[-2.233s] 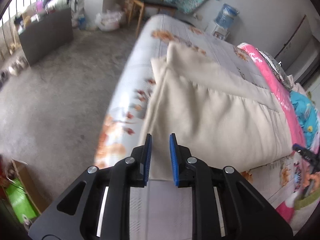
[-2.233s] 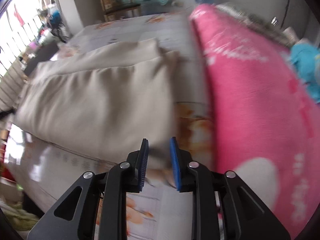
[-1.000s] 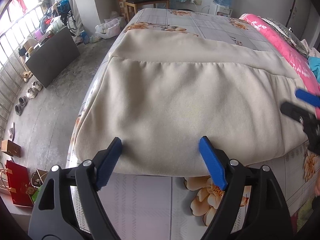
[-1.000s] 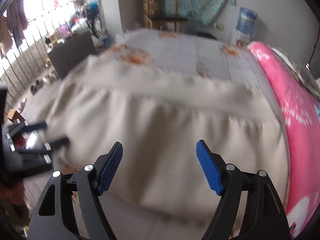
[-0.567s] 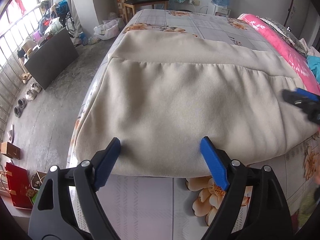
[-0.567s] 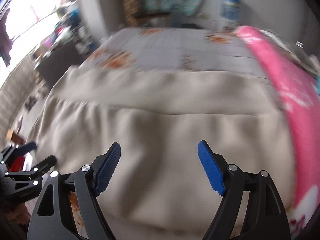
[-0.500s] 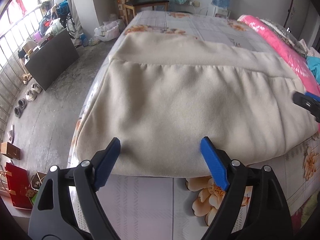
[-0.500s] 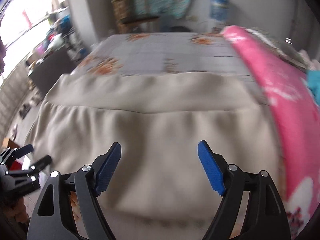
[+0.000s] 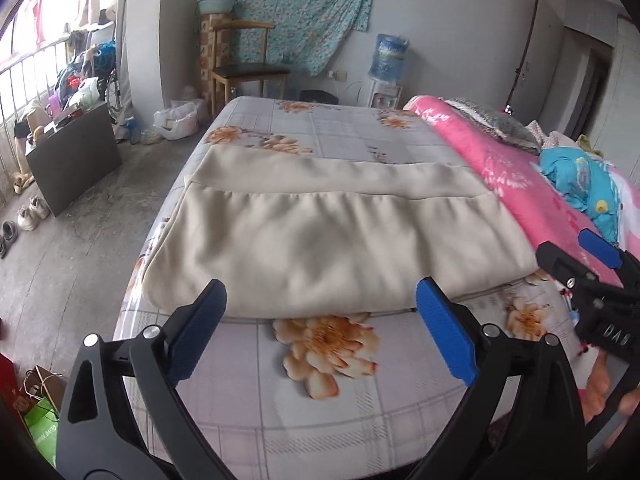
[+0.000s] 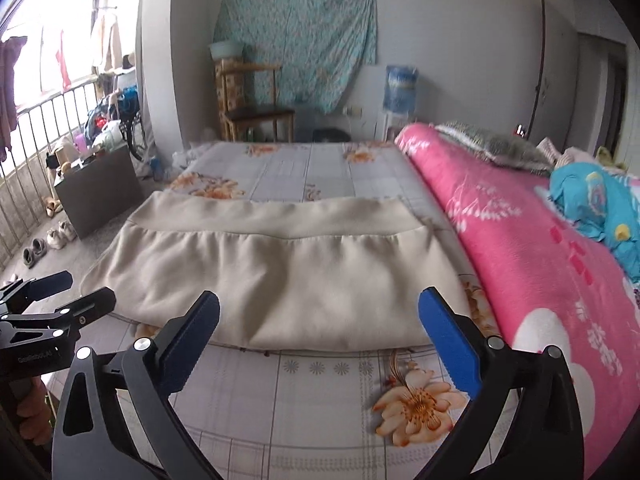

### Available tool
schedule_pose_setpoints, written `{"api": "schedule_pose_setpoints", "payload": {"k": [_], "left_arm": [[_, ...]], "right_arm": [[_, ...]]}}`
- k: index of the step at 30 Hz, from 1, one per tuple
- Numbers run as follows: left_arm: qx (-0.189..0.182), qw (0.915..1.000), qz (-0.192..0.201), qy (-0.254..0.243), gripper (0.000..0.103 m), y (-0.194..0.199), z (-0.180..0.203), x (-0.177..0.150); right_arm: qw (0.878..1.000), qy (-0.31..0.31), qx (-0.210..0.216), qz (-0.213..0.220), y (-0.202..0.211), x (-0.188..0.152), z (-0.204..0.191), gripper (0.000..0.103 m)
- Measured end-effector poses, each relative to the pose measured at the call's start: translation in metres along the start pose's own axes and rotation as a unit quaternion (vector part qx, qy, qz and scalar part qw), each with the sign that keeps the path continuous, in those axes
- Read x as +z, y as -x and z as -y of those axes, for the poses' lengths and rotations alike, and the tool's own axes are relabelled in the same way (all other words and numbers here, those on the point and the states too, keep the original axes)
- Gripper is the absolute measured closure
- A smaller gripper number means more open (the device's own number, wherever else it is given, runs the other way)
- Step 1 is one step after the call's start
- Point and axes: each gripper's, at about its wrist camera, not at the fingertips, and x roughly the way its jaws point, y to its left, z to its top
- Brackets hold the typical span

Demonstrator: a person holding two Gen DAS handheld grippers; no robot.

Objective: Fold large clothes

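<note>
Both grippers have just been opening — left gripper (image 9: 320, 316) and right gripper (image 10: 319, 328) gape wide, nothing between the jaws. The garment (image 9: 328, 240) lies folded just ahead, long axis crosswise, equally near both — on the bed (image 9: 328, 380).

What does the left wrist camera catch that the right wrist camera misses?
Only the left view shows the red bag and green bag on the floor, plus the right claw at its edge. Only the right view shows the clothes hanging at the window, and the left claw at its edge. Both show the folded beige garment on the flowered bed sheet, the pink blanket, wooden chair and water bottle.
</note>
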Motion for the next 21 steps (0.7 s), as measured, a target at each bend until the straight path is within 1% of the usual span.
{"api": "schedule_pose_setpoints", "payload": {"k": [2,5,8,10,12,15,17,21], "left_arm": [[0.007,1.0000,0.002,-0.002,0.010,0.008,0.005,-0.002],[0.015,0.9999,0.000,0.003,0.009,0.016,0.011,-0.006],[0.037,0.9993,0.001,0.004,0.009,0.024,0.015,-0.008],[0.055,0.9984,-0.001,0.011,0.009,0.028,0.016,-0.009],[0.066,0.9978,-0.002,0.012,0.009,0.029,0.015,-0.009],[0.090,0.9957,-0.023,0.004,0.009,0.025,0.015,-0.007],[0.093,0.9951,-0.036,-0.001,0.009,0.020,0.015,-0.007],[0.095,0.9945,-0.045,0.005,0.009,0.017,0.014,-0.009]], "right_arm": [[1.000,-0.005,0.000,0.000,0.008,-0.004,0.002,0.006],[1.000,-0.020,-0.008,-0.011,0.014,-0.008,0.004,0.006],[0.999,-0.030,-0.001,-0.025,0.017,-0.011,0.004,0.006],[0.999,-0.027,0.003,-0.038,0.016,-0.013,0.001,0.006],[0.999,-0.025,0.006,-0.044,0.016,-0.014,-0.001,0.006],[0.998,-0.025,0.003,-0.053,0.014,-0.014,-0.003,0.006],[0.998,-0.028,0.005,-0.060,0.011,-0.014,-0.004,0.006],[0.996,-0.031,0.001,-0.085,0.000,-0.013,-0.005,0.006]]}}
